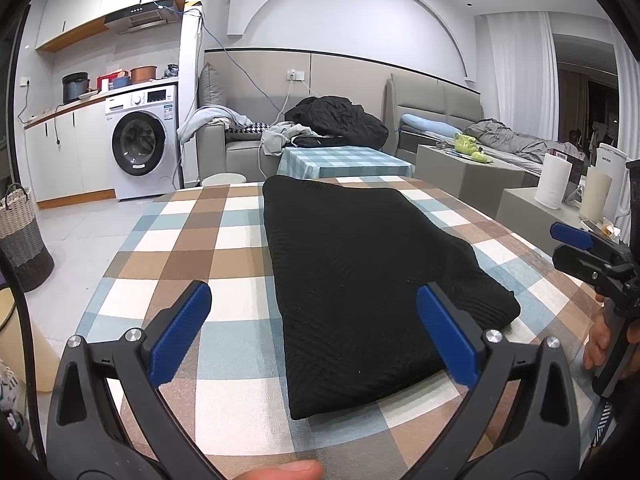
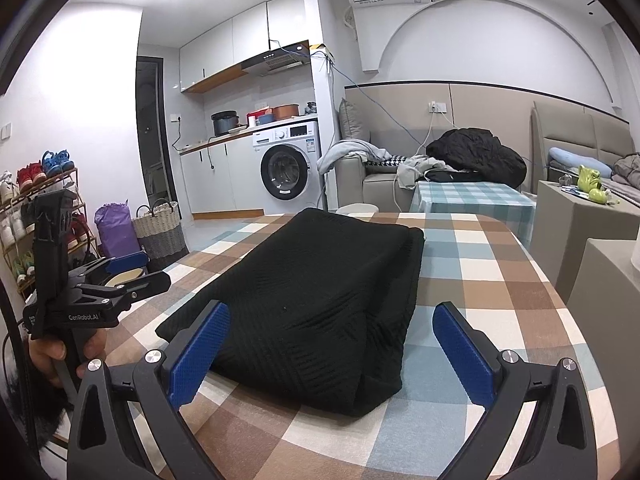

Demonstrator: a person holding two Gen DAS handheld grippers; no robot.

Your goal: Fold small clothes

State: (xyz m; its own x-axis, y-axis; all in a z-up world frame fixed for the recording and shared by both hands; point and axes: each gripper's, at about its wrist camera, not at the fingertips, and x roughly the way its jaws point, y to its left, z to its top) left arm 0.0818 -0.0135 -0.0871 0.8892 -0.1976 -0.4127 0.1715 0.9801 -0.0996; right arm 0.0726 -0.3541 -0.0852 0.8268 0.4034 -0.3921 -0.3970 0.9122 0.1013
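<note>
One black knit garment (image 1: 360, 280), ribbed texture, folded into a long rectangle, lies centre frame on the checked tablecloth (image 1: 192, 248) in brown, white and blue squares. Two grippers with blue textured pads: left gripper (image 1: 314, 328) spread wide, empty, low in frame; right gripper (image 2: 332, 344) likewise wide, empty, above the garment's near end. One white washing machine (image 1: 140, 140) upper left, one grey sofa (image 1: 240, 144) behind.

A black ribbed garment (image 1: 360, 276) is lying mid-frame on a brown, blue and white checked tablecloth (image 1: 180, 248); blue-padded grippers.
</note>
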